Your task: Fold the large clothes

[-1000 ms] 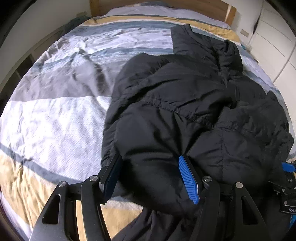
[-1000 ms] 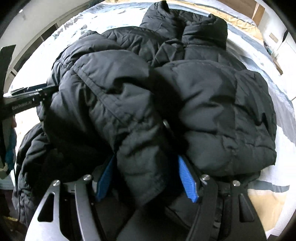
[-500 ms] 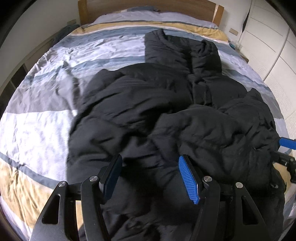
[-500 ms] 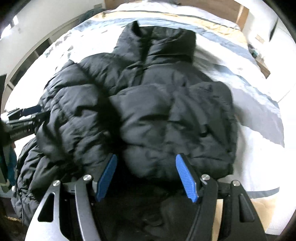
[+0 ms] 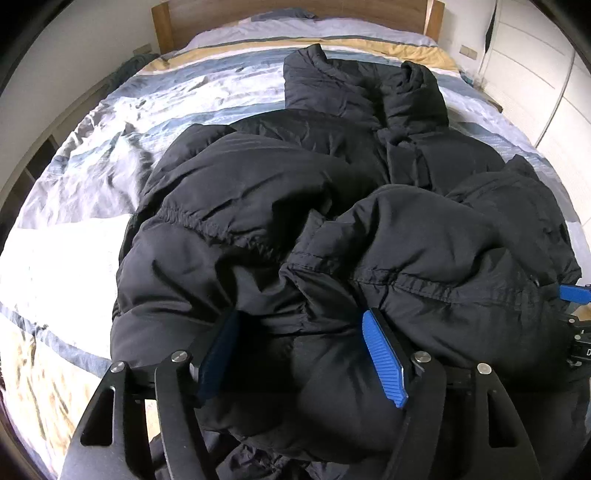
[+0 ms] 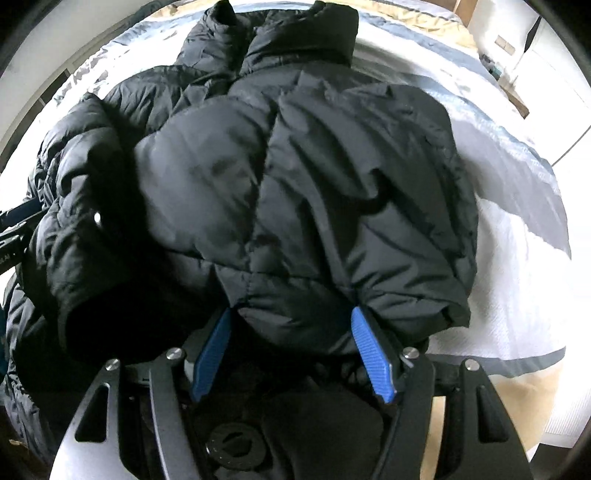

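Observation:
A black puffer jacket (image 5: 332, 206) lies bunched on the striped bed (image 5: 74, 258), with its collar (image 5: 354, 85) toward the headboard. My left gripper (image 5: 299, 317) has a puffy fold of the jacket's lower part between its blue pads. Its jaws are opening, and the fabric still fills the gap. My right gripper (image 6: 290, 312) is shut on another fold of the jacket (image 6: 314, 166), with creases running into both pads. Each gripper shows at the edge of the other's view: the right gripper (image 5: 572, 293), the left gripper (image 6: 14, 221).
A wooden headboard (image 5: 295, 14) closes the far end of the bed. White wardrobe doors (image 5: 535, 74) stand along the right side. Bare bedcover (image 6: 517, 258) lies right of the jacket, and more bedcover lies to its left.
Both grippers carried the jacket's lower part forward toward the collar, and it now rests doubled over the body. The left jaws stand slightly wider.

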`<state>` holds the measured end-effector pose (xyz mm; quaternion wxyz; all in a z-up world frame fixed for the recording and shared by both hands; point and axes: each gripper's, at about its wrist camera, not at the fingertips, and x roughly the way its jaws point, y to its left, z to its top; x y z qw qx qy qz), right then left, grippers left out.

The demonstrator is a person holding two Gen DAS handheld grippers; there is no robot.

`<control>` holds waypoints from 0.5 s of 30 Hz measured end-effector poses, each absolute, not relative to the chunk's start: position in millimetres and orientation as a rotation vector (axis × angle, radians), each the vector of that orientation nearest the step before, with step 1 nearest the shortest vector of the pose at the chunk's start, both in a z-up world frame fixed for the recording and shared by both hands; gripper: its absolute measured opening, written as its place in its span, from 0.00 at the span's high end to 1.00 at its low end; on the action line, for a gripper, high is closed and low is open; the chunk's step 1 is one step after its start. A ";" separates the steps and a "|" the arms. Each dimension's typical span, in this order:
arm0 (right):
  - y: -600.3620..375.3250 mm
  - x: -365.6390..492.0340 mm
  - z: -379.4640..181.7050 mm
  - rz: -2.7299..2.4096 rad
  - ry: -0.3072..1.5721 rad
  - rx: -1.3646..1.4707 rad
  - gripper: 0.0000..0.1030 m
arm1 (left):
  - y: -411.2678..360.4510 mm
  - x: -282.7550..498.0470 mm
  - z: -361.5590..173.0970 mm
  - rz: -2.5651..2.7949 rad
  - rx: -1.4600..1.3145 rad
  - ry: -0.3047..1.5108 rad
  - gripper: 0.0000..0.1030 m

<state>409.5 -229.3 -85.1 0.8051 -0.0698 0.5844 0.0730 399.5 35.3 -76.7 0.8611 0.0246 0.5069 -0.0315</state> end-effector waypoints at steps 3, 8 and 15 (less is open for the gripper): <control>-230.0 410.7 -85.5 0.159 1.255 -0.151 0.37 | 34.8 400.3 -77.1 -0.055 0.049 1.065 0.31; -230.0 406.9 -74.3 0.166 1.253 -0.151 0.37 | 35.4 400.3 -76.2 -0.049 0.053 1.074 0.30; -223.9 405.8 -44.9 0.202 1.203 -0.148 0.37 | 34.7 402.6 -76.6 -0.047 0.054 1.083 0.29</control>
